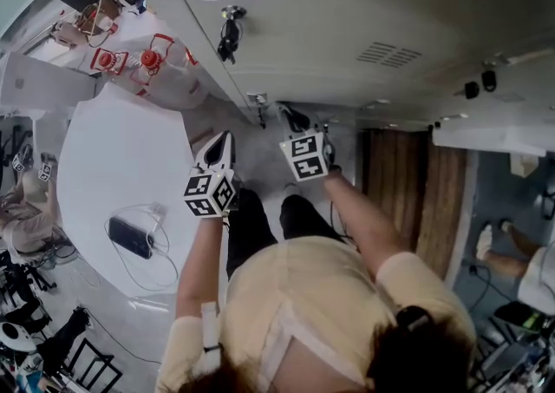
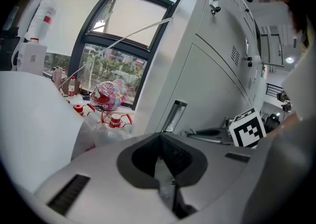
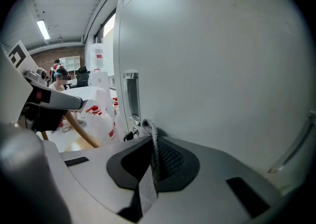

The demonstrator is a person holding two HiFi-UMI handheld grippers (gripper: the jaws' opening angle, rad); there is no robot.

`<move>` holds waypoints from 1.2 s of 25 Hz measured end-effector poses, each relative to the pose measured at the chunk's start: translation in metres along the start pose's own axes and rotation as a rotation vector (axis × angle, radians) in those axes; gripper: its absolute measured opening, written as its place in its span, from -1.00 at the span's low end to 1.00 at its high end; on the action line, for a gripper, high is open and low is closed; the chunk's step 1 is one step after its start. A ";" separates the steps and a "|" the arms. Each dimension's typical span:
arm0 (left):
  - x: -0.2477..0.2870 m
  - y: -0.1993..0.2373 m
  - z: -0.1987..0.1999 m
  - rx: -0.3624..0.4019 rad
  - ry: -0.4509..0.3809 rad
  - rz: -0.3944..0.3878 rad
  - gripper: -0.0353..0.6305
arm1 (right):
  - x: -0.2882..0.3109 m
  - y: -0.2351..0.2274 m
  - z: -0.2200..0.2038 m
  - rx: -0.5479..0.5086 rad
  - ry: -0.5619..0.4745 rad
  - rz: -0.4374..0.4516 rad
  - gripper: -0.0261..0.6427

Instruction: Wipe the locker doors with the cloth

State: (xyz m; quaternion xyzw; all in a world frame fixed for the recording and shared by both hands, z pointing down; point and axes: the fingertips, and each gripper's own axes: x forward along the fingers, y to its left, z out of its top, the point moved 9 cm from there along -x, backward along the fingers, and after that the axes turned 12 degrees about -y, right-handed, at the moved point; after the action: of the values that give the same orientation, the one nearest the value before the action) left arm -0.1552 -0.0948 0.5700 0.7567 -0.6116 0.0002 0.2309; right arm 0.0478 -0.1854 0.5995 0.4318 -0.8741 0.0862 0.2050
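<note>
Head view: a person stands close to the locker doors (image 1: 347, 9), one claw in each hand, both raised toward the doors
Bench (image 1: 113, 148): white and round, at the far left, well apart from the doors; a dark device (image 1: 130, 237) with a cable lies on it
Bags (image 1: 147, 62): clear, with red handles; heaped beyond the bench, beside the end of the locker row
Left claw (image 2: 160, 138): jaws pressed together, with nothing between them that its own view shows; held in the air near the doors, not touching them; pointed along the row toward the window (image 2: 113, 45); it looks idle
Right claw (image 3: 148, 136): jaws pinching the cloth; aimed at the door at close range, just right of the handle
Cloth (image 3: 149, 144): grey mesh; a fold stands up from between the right claw's jaws; its tip is at the door face beside the handle; I cannot tell whether it touches or sits just short
Handle (image 3: 130, 94): upright metal pull on the door's left edge, just left of the cloth tip
Door surface: pale grey and plain in the right gripper view; no streak, damp patch or dirt separates wiped from unwiped
Done, as I judge it: cloth gripped and brought to a door; possibly a wipe in hand near the handle
Left, as I judge it: the broad face of this door to the right of the cloth; the other doors along the row; nothing shows any of them finished
</note>
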 end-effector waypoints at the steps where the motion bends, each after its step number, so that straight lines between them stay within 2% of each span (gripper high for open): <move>1: 0.002 -0.002 -0.001 0.000 0.004 -0.006 -0.89 | -0.002 -0.003 -0.001 0.004 0.001 -0.010 -0.88; 18: 0.038 -0.042 -0.004 0.036 0.049 -0.148 -0.89 | -0.044 -0.057 -0.019 0.057 0.014 -0.180 -0.88; 30: 0.051 -0.059 -0.011 0.050 0.078 -0.191 -0.89 | -0.064 -0.087 -0.031 0.054 0.036 -0.273 -0.88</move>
State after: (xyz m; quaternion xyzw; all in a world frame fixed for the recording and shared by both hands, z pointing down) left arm -0.0845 -0.1296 0.5736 0.8165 -0.5269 0.0228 0.2349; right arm 0.1605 -0.1828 0.5971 0.5503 -0.8009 0.0889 0.2187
